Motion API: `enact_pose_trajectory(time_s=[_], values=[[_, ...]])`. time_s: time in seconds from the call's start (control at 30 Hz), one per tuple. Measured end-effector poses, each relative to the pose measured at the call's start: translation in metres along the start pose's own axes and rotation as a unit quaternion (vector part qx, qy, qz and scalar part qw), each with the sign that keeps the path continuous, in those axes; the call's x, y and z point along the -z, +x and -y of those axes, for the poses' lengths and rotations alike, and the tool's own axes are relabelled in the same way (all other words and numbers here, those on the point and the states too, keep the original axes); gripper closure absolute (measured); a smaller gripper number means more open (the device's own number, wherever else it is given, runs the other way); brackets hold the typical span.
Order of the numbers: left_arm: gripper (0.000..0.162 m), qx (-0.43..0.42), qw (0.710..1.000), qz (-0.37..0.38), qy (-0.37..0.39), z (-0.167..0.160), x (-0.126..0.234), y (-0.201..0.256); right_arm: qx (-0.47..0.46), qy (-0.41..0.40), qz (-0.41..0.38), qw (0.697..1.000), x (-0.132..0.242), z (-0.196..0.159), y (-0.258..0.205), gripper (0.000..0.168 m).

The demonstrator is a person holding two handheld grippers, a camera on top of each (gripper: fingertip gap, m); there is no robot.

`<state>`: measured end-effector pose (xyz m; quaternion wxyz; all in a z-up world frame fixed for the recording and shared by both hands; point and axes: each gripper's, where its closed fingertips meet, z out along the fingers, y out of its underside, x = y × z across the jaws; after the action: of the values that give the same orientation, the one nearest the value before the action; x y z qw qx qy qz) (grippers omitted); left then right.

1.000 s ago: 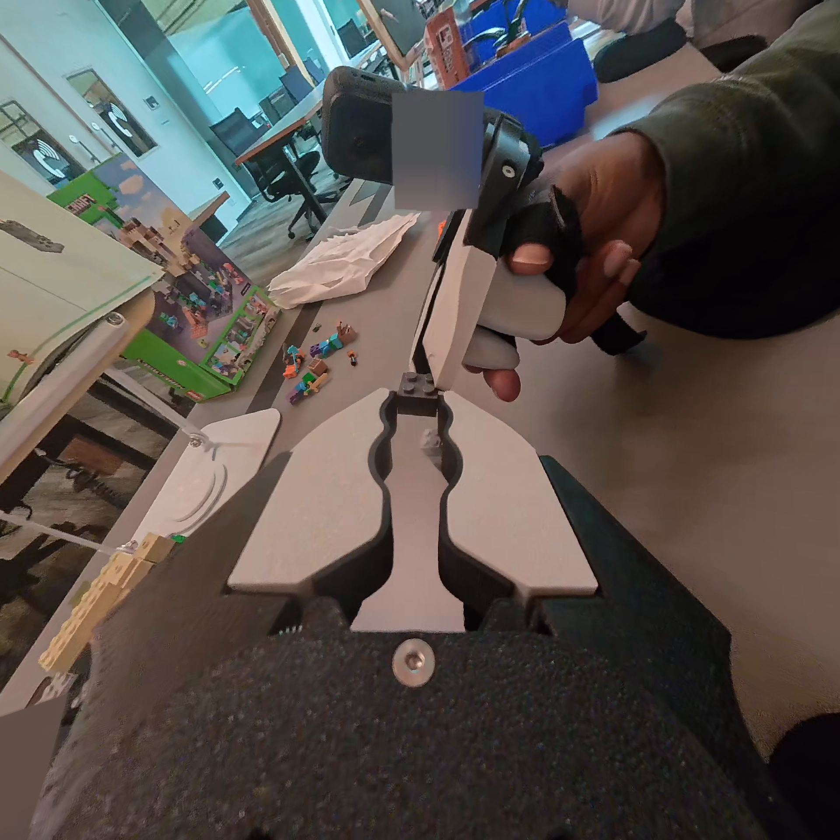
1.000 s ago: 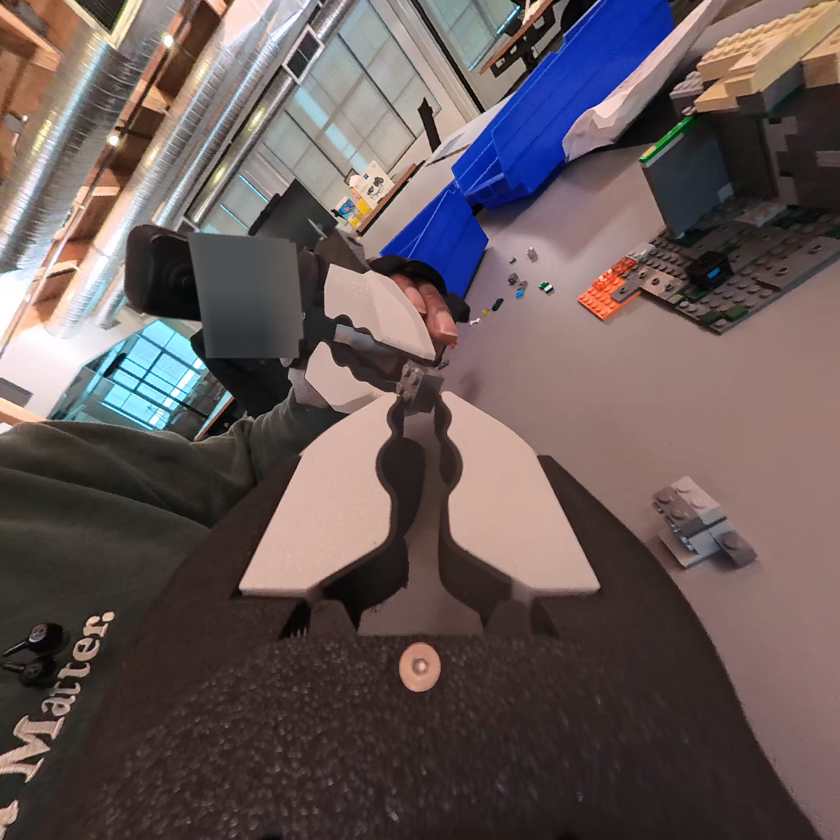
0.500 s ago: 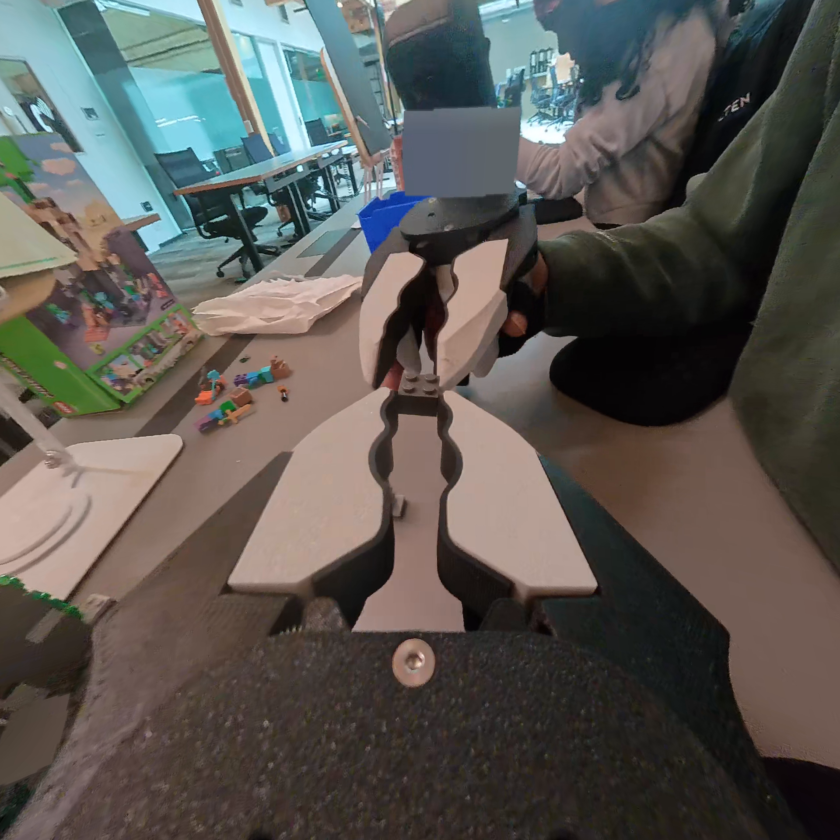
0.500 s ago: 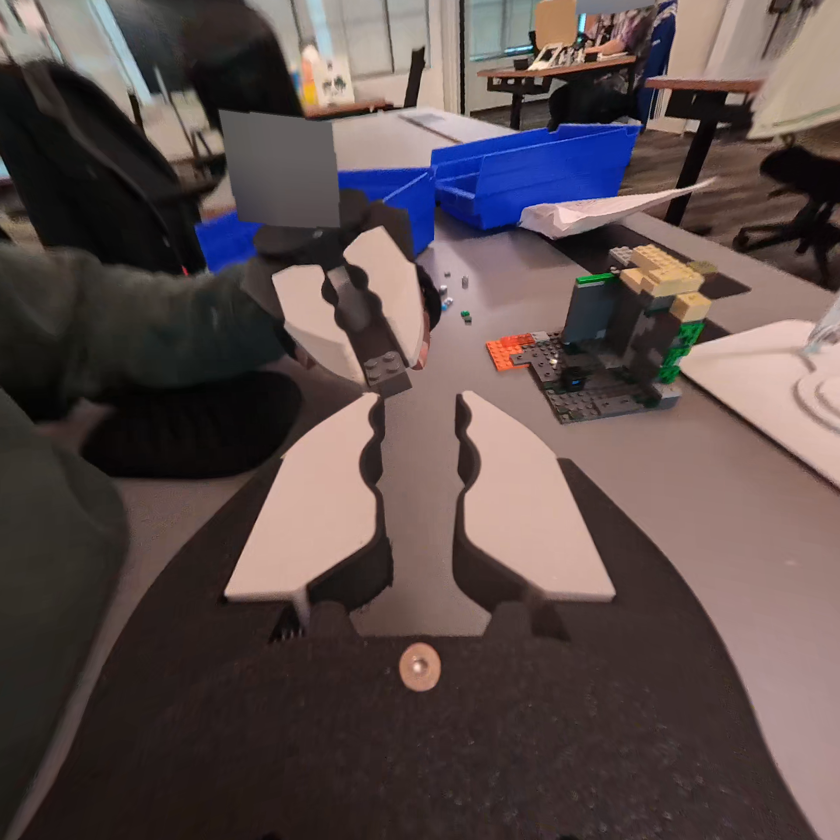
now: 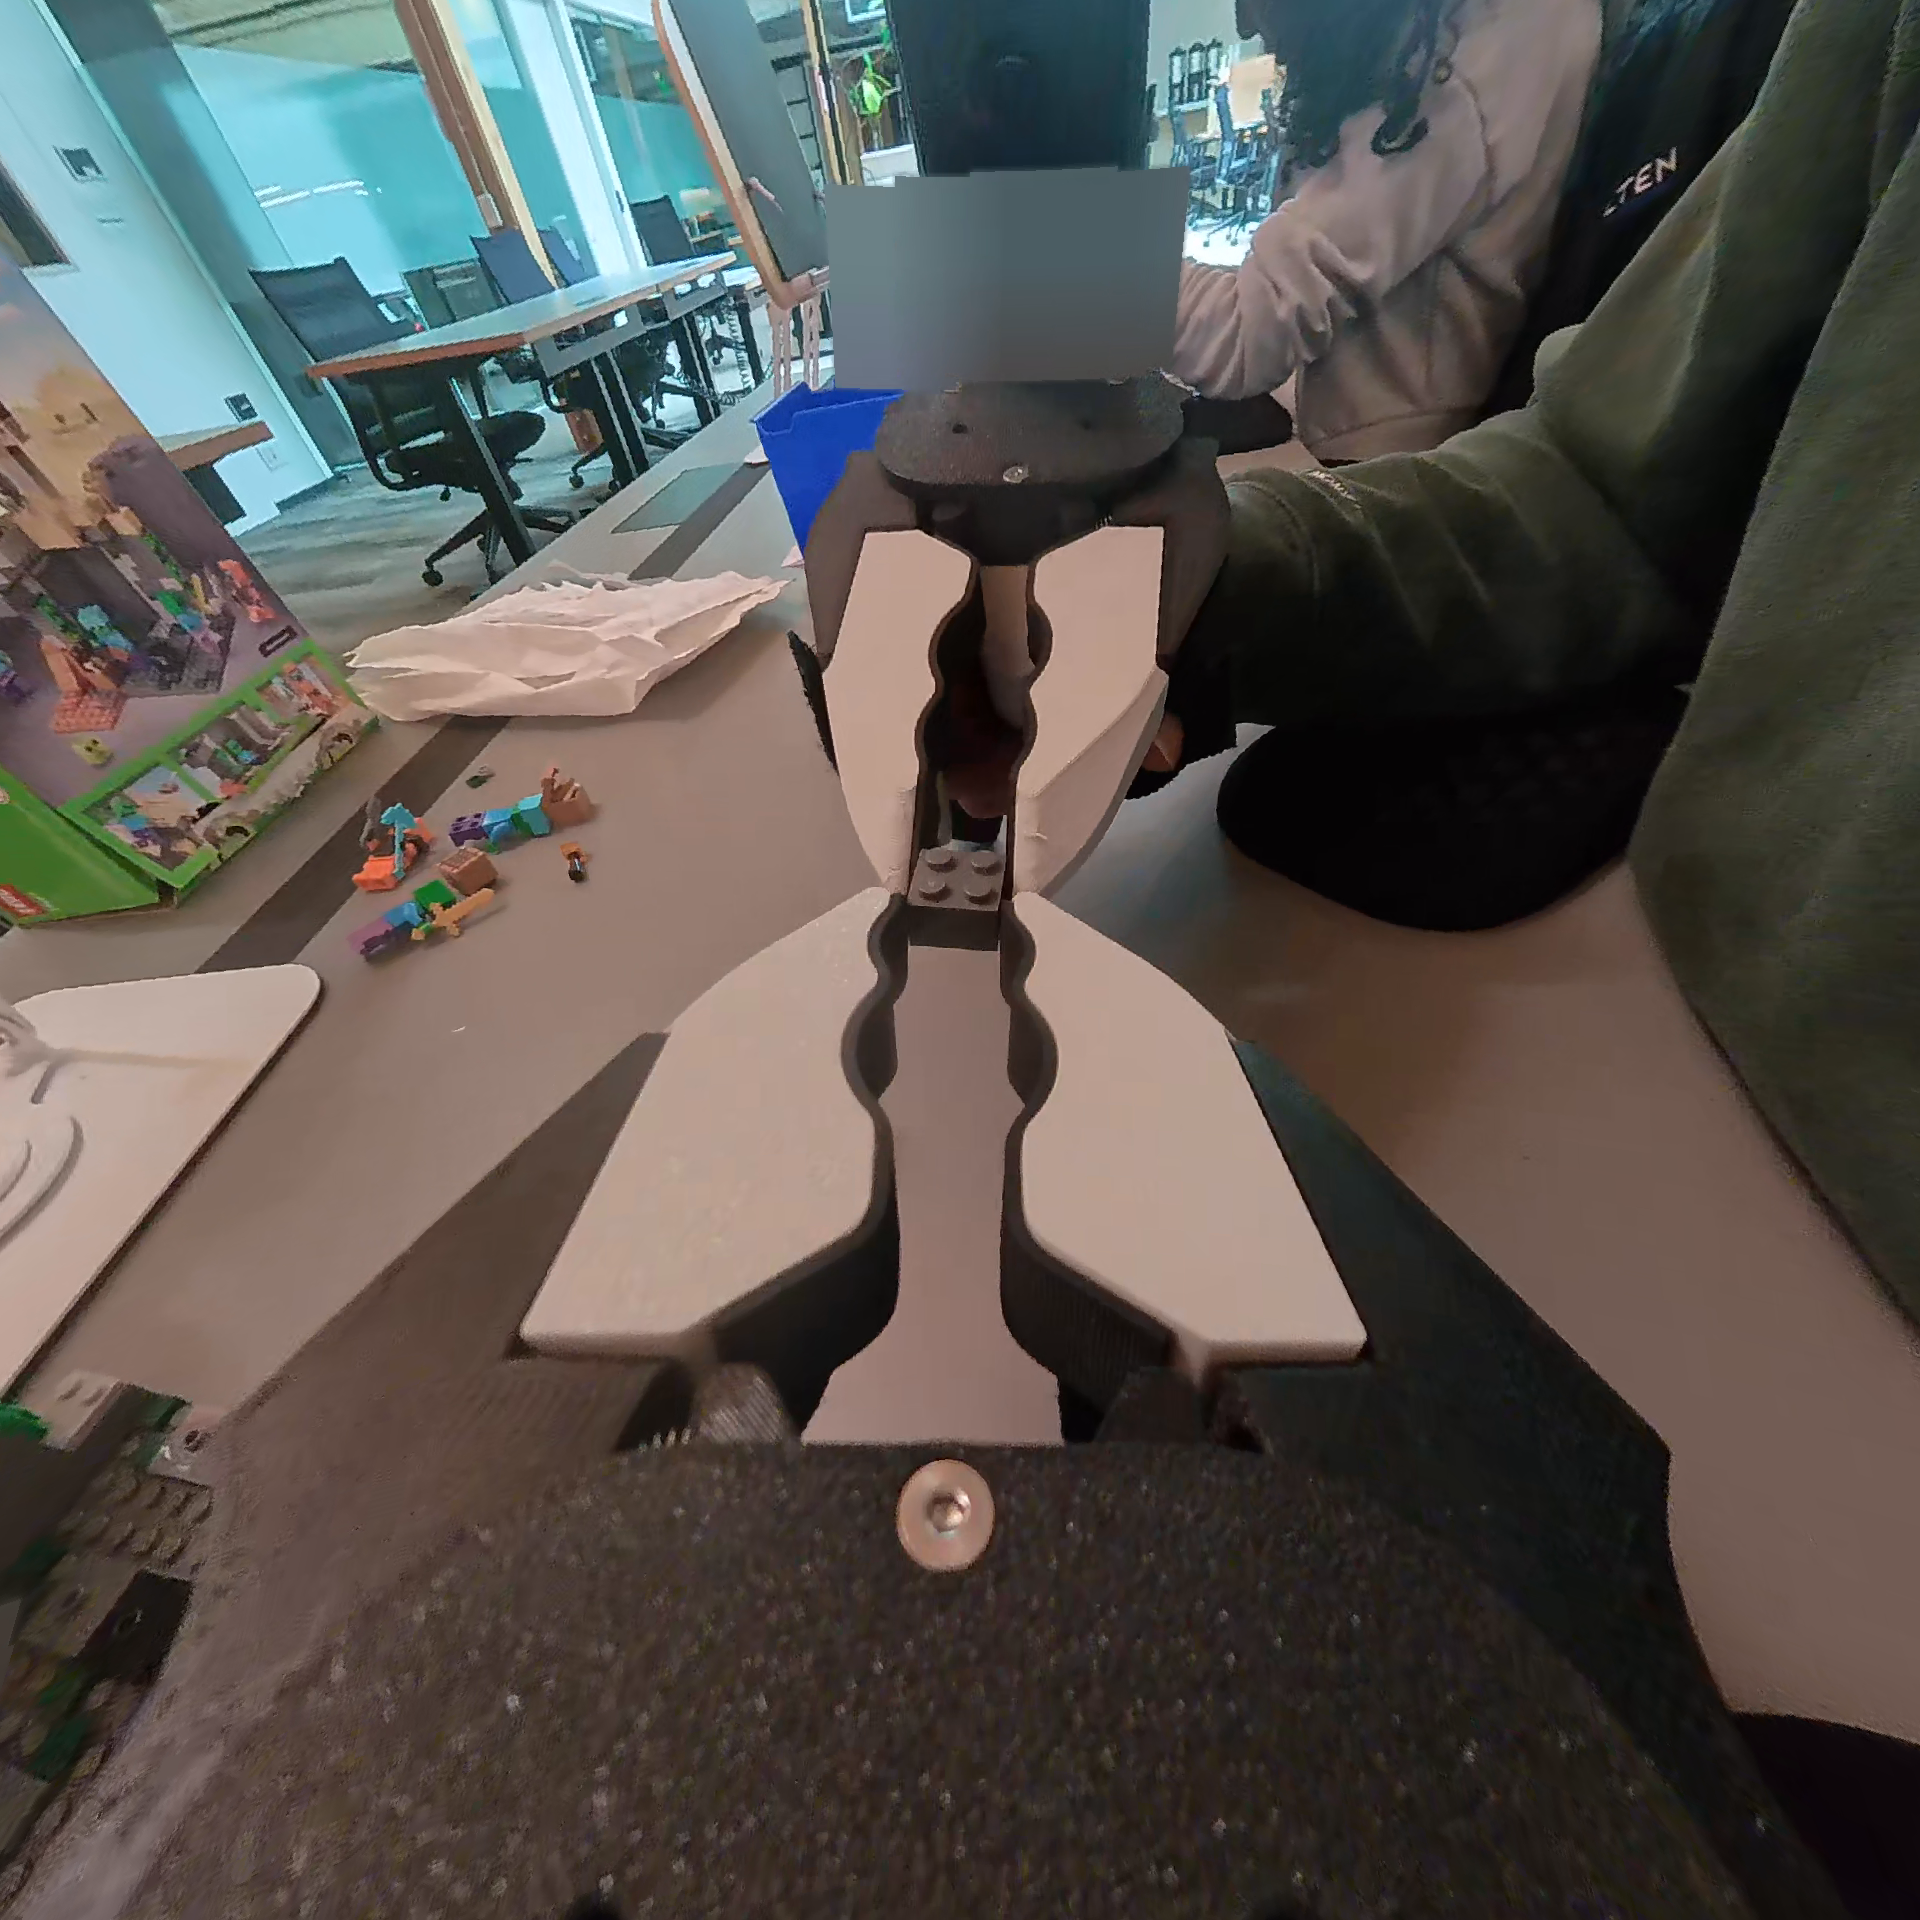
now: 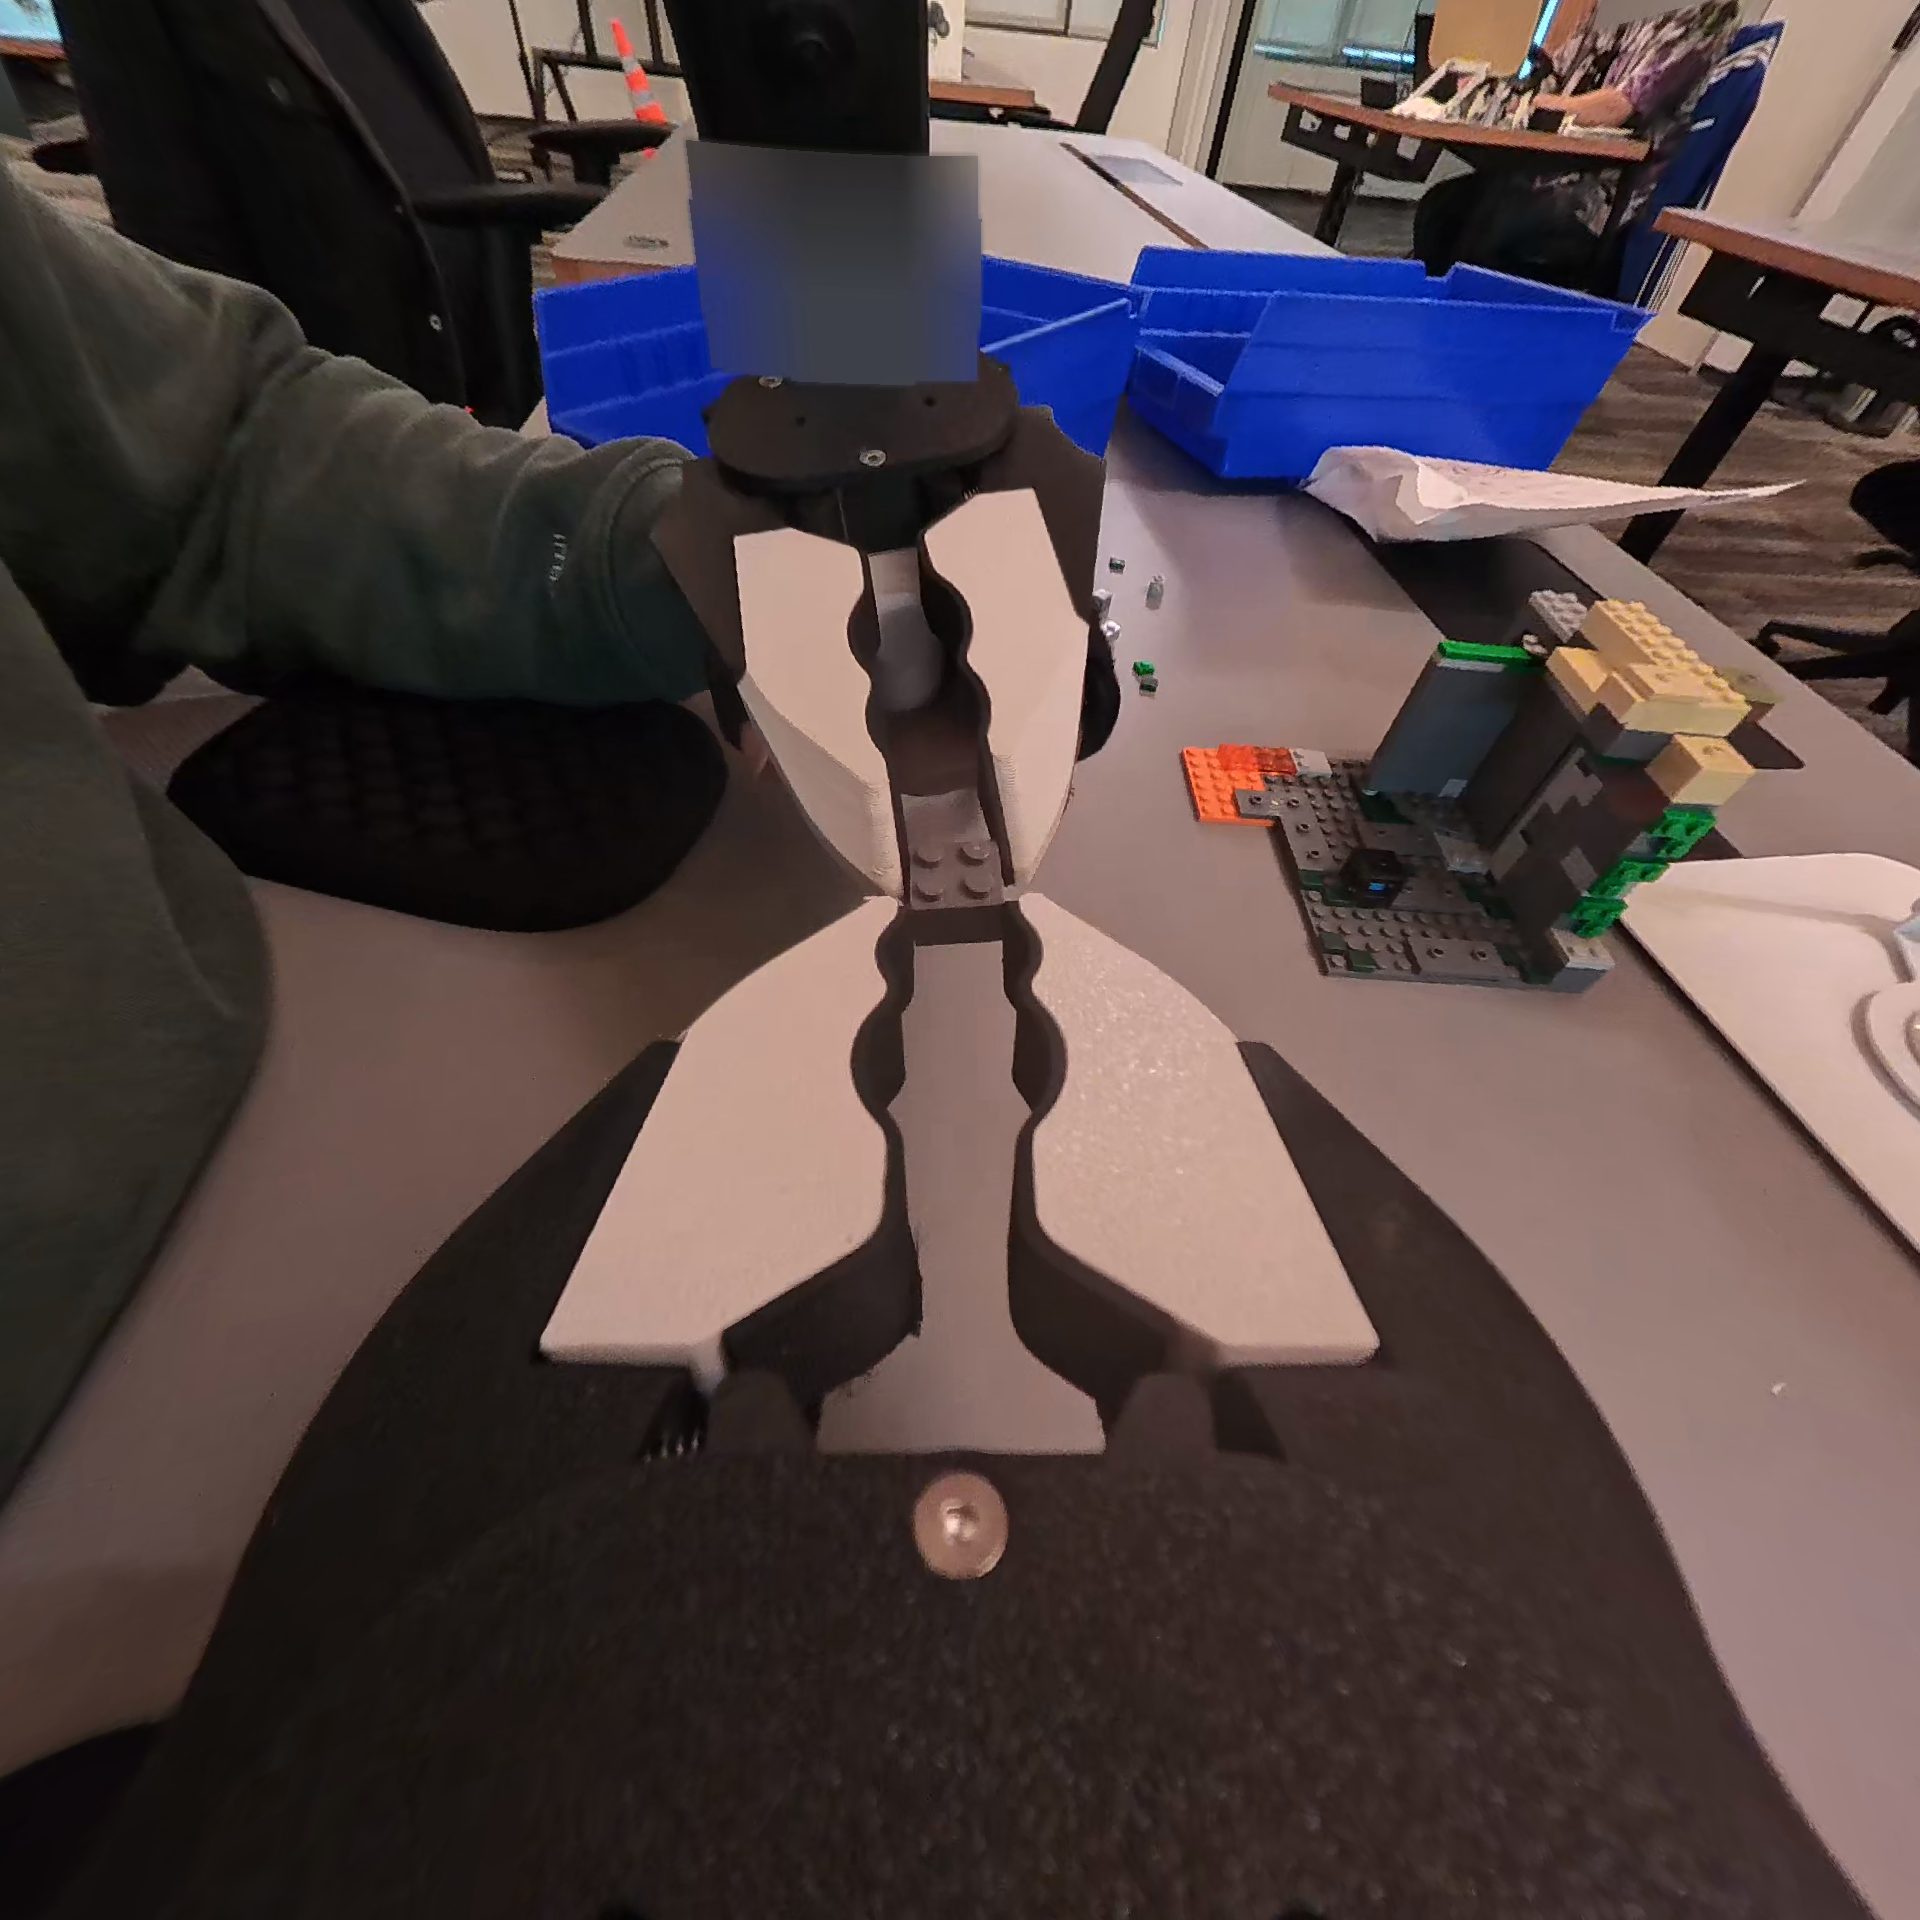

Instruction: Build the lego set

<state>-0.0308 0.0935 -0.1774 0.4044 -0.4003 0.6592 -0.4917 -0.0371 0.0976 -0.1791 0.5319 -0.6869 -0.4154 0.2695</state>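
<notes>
A dark grey 2x2 Lego brick [image 5: 954, 881] hangs above the grey table between both grippers, which face each other tip to tip. My left gripper [image 5: 951, 923] is shut on its near end. My right gripper [image 6: 958, 920] is shut on the other end of the same brick [image 6: 956, 868]. In the left wrist view the right gripper [image 5: 961, 831] points down at me, its fingers closed around the brick. In the right wrist view the left gripper [image 6: 951, 831] looks the same. The partly built Lego model [image 6: 1507, 831] stands on a grey baseplate at the right.
Blue bins [image 6: 1351, 353] and crumpled white paper [image 6: 1507, 494] lie behind the model. A white stand base [image 6: 1787, 987] is at the right. In the left wrist view there are the Lego box [image 5: 135, 707], loose minifigure pieces [image 5: 457, 852] and a white bag [image 5: 561, 644]. Left and right tips are no more than a few centimetres apart.
Half a second ago my right gripper was open and apart from the brick. It has since moved in and closed on it. My left gripper has kept its hold.
</notes>
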Motion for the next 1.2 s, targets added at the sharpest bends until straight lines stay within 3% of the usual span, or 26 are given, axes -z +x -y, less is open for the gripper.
enact_pose_trajectory(time_s=[0.23, 0.63, 1.2], values=[[0.145, 0.012, 1.000, 0.021, -0.011, -0.008, 0.001, -0.008, -0.019, 0.000, -0.015, 1.000, 0.002, -0.005, 0.012, 0.153], [0.149, 0.037, 0.997, 0.054, -0.037, -0.030, 0.007, -0.020, -0.056, -0.014, -0.058, 0.997, 0.015, -0.015, 0.078, 0.153], [0.153, 0.052, 0.995, 0.066, -0.060, -0.049, 0.005, -0.026, -0.068, -0.066, -0.035, 0.995, -0.001, -0.063, 0.063, 0.153]])
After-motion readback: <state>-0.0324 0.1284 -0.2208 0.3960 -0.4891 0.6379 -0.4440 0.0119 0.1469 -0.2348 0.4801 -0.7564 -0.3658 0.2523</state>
